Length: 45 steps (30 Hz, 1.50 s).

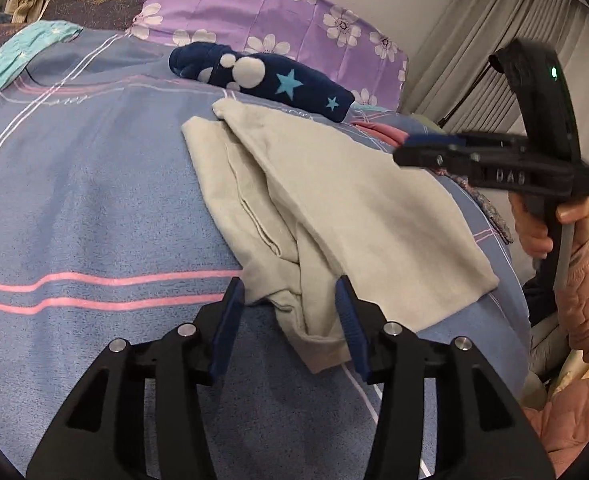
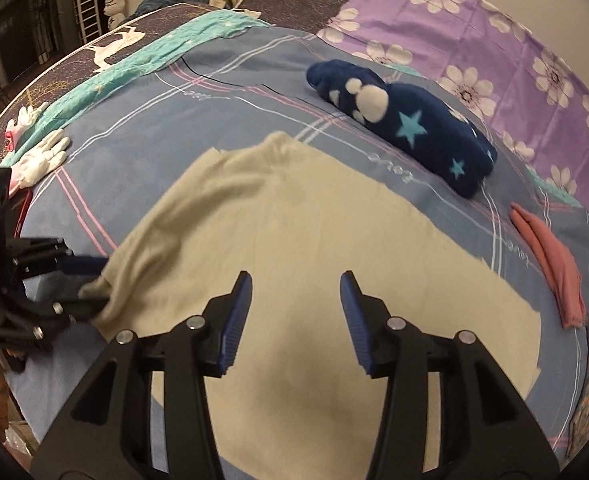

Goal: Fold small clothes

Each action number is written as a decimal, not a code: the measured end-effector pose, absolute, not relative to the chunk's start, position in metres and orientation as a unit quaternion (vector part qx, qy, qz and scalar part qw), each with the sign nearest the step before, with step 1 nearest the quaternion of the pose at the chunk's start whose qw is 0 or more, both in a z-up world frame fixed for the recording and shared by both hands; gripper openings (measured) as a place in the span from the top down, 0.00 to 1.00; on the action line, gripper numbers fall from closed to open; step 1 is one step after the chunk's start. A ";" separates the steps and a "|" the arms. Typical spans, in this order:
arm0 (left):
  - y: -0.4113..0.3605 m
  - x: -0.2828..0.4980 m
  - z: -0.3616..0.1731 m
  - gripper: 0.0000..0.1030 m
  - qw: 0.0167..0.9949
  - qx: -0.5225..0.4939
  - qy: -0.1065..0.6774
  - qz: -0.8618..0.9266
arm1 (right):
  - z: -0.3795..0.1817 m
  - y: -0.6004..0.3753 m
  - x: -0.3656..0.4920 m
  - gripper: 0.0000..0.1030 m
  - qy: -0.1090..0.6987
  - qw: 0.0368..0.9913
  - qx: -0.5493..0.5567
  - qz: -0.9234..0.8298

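Observation:
A cream garment [image 1: 334, 208] lies partly folded on the blue striped bedspread [image 1: 94, 200]; it also shows in the right wrist view [image 2: 294, 232]. My left gripper [image 1: 290, 292] is open, its jaws either side of the garment's near bunched edge; it also shows in the right wrist view [image 2: 90, 280] at the garment's left corner. My right gripper [image 2: 296, 284] is open and empty above the middle of the garment. It shows in the left wrist view [image 1: 410, 152], held above the garment's far right side.
A folded navy garment with stars [image 2: 406, 120] lies beyond the cream one, before a purple flowered pillow [image 2: 494, 40]. A pink folded cloth [image 2: 550, 260] lies at the right. White gloves [image 2: 42, 156] and a teal cloth [image 2: 134, 64] lie at the left. Curtains [image 1: 474, 40] hang at the right.

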<state>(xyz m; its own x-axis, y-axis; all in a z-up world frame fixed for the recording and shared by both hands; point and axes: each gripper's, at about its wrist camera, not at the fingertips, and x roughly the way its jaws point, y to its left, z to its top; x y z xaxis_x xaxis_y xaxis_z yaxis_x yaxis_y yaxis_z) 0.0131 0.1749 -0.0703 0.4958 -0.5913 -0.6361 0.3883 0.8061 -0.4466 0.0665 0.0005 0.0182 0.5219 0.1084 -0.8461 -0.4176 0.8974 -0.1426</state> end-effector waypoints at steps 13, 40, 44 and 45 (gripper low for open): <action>0.181 0.018 -0.072 0.55 0.839 -0.208 0.413 -0.287 | -0.049 0.161 0.168 0.55 0.515 0.785 -0.287 0.191; 0.171 -0.004 -0.073 0.68 0.858 -0.149 0.429 -0.241 | -0.071 0.099 0.242 0.99 0.543 0.818 -0.102 0.161; 0.172 -0.010 -0.072 0.93 0.855 -0.154 0.432 -0.244 | -0.057 0.083 0.244 1.00 0.504 0.832 0.030 0.230; 0.173 -0.014 -0.071 0.93 0.857 -0.150 0.431 -0.239 | -0.057 0.081 0.245 1.00 0.508 0.835 0.018 0.211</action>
